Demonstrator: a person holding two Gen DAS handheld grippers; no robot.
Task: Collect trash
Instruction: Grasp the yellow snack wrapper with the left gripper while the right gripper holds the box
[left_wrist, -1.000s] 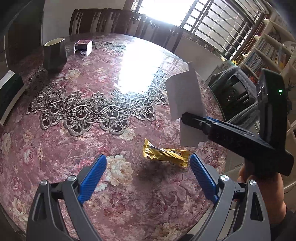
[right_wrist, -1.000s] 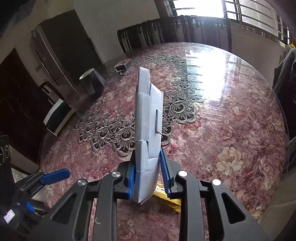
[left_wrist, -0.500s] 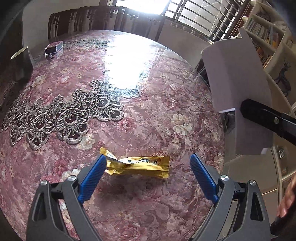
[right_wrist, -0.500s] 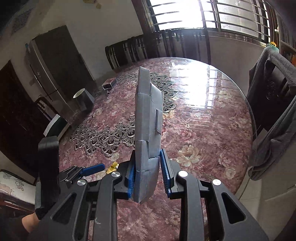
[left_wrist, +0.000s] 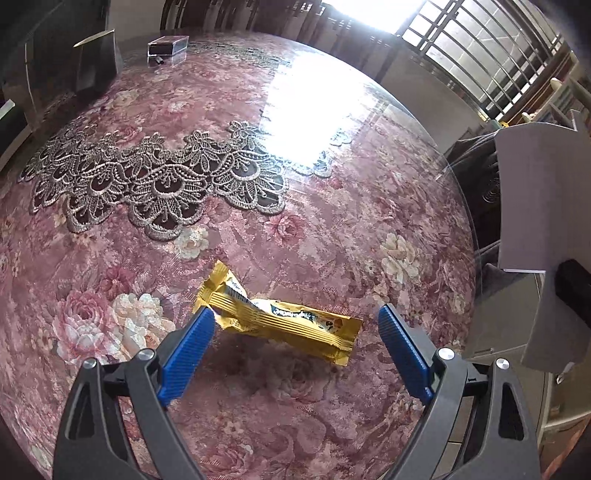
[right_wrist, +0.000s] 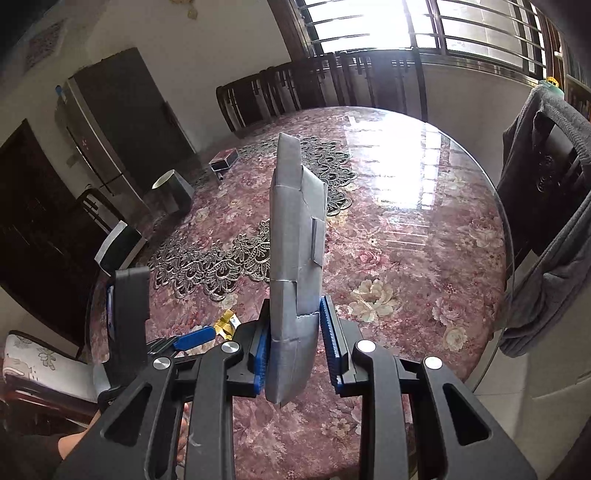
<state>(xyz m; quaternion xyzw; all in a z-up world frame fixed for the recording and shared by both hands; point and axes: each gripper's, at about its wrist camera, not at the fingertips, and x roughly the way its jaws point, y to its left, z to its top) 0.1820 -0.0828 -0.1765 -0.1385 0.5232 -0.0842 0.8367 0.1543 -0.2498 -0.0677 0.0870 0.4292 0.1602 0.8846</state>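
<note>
A yellow snack wrapper (left_wrist: 275, 314) lies on the floral tablecloth near the table's front edge. My left gripper (left_wrist: 295, 354) is open and hovers just above it, with the wrapper between the blue pads. The wrapper's end also shows in the right wrist view (right_wrist: 226, 324). My right gripper (right_wrist: 295, 354) holds a flattened grey cardboard box (right_wrist: 295, 258) upright, above the table's near edge. The same box shows at the right edge of the left wrist view (left_wrist: 532, 206), off the table's right side.
A lace doily (left_wrist: 155, 181) covers the table's middle. A dark cup (right_wrist: 173, 188), a small box (left_wrist: 168, 44) and a dark box (right_wrist: 120, 247) stand at the far left. Chairs (right_wrist: 295, 88) ring the table; a grey garment (right_wrist: 546, 229) hangs at the right.
My left gripper has moved closer over the yellow wrapper. My right gripper has pulled back and up from the table, carrying the cardboard box.
</note>
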